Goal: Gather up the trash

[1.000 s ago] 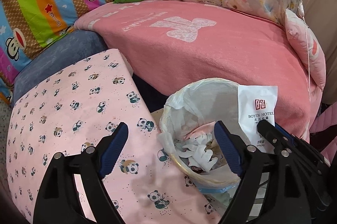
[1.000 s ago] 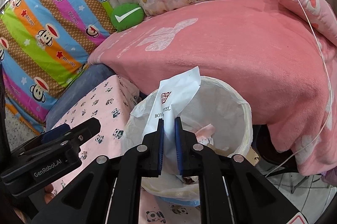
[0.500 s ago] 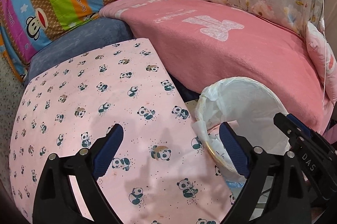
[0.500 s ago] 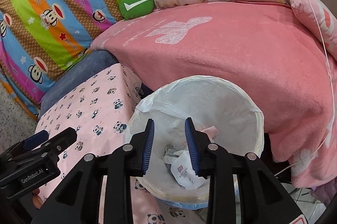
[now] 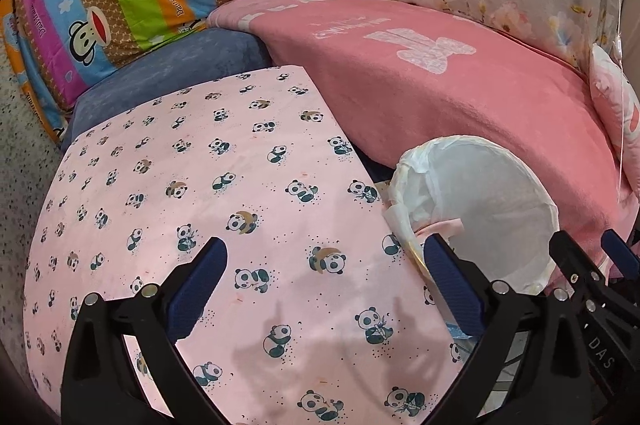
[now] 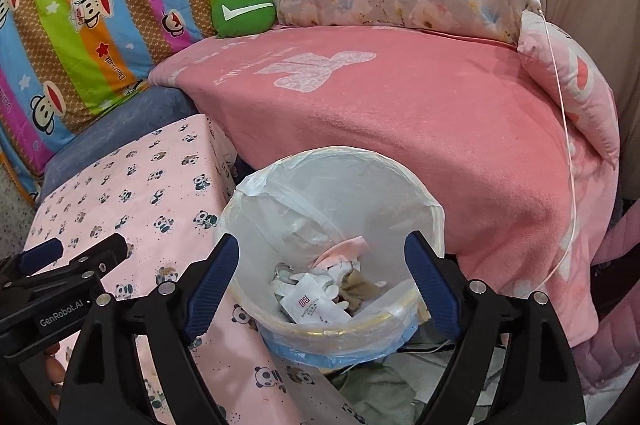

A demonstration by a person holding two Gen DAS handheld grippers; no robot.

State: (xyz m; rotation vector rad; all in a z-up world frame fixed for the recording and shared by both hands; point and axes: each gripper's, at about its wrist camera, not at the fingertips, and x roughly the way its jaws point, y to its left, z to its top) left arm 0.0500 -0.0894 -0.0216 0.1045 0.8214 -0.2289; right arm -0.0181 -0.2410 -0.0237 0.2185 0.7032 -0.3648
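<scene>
Right wrist: packet (image 6: 314,309) in bin (image 6: 420,193), below gaping right tongs (image 6: 326,279); left tongs (image 5: 326,277) gaping.

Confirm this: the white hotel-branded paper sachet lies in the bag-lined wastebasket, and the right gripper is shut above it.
Not quite. The right gripper is open, jaws spread wide above the bag-lined wastebasket. The white hotel-branded paper sachet does lie inside. The right wrist view shows it.
</scene>
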